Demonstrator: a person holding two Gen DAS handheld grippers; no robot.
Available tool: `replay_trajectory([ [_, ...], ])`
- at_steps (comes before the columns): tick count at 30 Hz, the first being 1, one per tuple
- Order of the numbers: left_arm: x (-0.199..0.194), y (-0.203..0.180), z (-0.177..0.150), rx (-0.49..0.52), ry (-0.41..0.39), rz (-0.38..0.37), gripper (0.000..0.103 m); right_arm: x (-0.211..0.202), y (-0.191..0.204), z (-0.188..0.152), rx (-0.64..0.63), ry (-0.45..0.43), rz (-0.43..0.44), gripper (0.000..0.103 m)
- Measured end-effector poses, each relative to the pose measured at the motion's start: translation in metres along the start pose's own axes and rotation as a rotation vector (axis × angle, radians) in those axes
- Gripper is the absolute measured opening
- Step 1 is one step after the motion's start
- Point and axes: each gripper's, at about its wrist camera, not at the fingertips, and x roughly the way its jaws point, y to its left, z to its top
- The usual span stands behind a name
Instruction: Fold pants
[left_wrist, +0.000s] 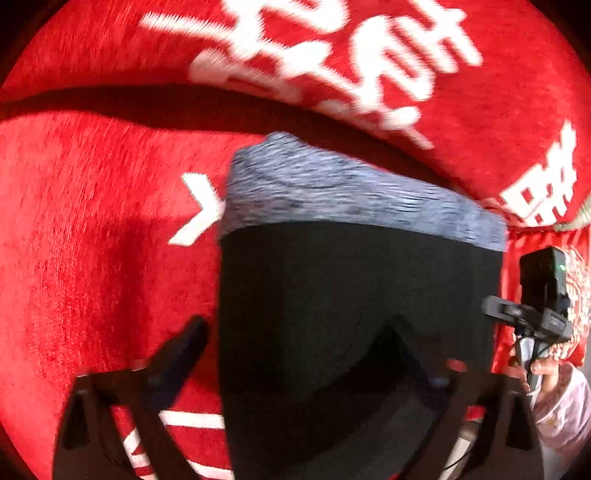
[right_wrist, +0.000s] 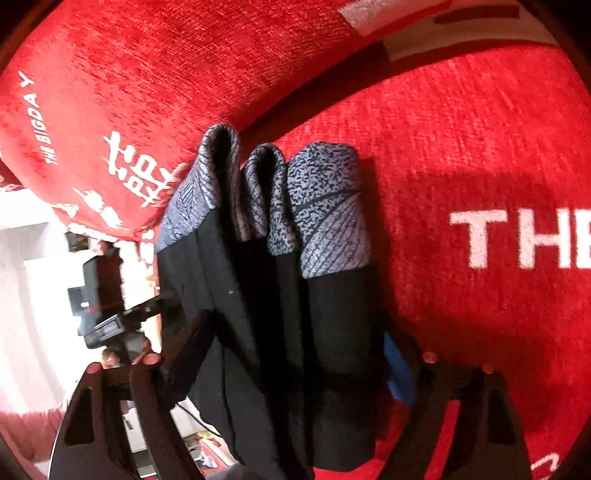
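Observation:
The pants (left_wrist: 354, 295) are black with a grey speckled band (left_wrist: 351, 192). They hang folded over the red sofa. My left gripper (left_wrist: 295, 343) is shut on the black fabric, which covers the inside of its fingers. In the right wrist view the pants (right_wrist: 295, 314) hang in several layers with grey speckled ends (right_wrist: 328, 214) at the top. My right gripper (right_wrist: 299, 343) is shut on these layers. The right gripper also shows in the left wrist view (left_wrist: 532, 317), at the pants' right edge. The left gripper shows in the right wrist view (right_wrist: 110, 317), at the pants' left edge.
A red sofa cover with white lettering (left_wrist: 332, 55) fills both views. The backrest (right_wrist: 147, 74) rises behind the seat (right_wrist: 480, 147). A person's hand (left_wrist: 543, 369) holds the right gripper. A white room (right_wrist: 29, 277) shows past the sofa's left end.

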Motion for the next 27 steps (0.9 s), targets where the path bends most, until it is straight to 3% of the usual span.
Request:
replay_trajectory([
  [1,-0.005,-0.005,-0.003,0.011,-0.014,0.008,0.076,0.000,0.001,-0.001,-0.004,0.002,-0.008,0.073],
  [3,-0.011,-0.014,-0.008,0.036,-0.034,0.025,0.061,-0.001,0.008,-0.002,0.000,-0.003,0.007,0.059],
  [5,-0.020,-0.023,-0.013,0.049,-0.048,0.042,0.057,-0.009,0.010,-0.004,0.021,-0.014,0.033,0.048],
  [10,-0.053,-0.039,-0.036,0.090,-0.076,0.073,0.055,-0.032,0.025,-0.020,0.002,-0.013,0.089,0.046],
  [18,-0.095,-0.044,-0.088,0.080,-0.092,0.145,0.055,-0.033,0.048,-0.084,-0.007,0.030,0.155,0.046],
  [20,-0.082,-0.042,-0.099,0.049,-0.072,0.166,0.063,-0.028,0.046,-0.100,-0.019,0.034,0.115,0.051],
  [22,-0.067,-0.028,-0.110,0.022,-0.052,0.253,0.063,-0.013,0.039,-0.115,0.015,0.036,-0.023,0.065],
  [23,-0.059,-0.020,-0.114,0.024,-0.033,0.320,0.063,-0.008,0.034,-0.120,0.038,0.035,-0.087,0.078],
  [24,-0.056,-0.018,-0.116,0.025,-0.029,0.337,0.066,-0.004,0.031,-0.125,0.058,0.029,-0.147,0.079],
  [27,-0.068,-0.017,-0.122,0.019,-0.081,0.352,0.066,-0.015,0.034,-0.140,0.085,-0.043,-0.220,0.079],
])
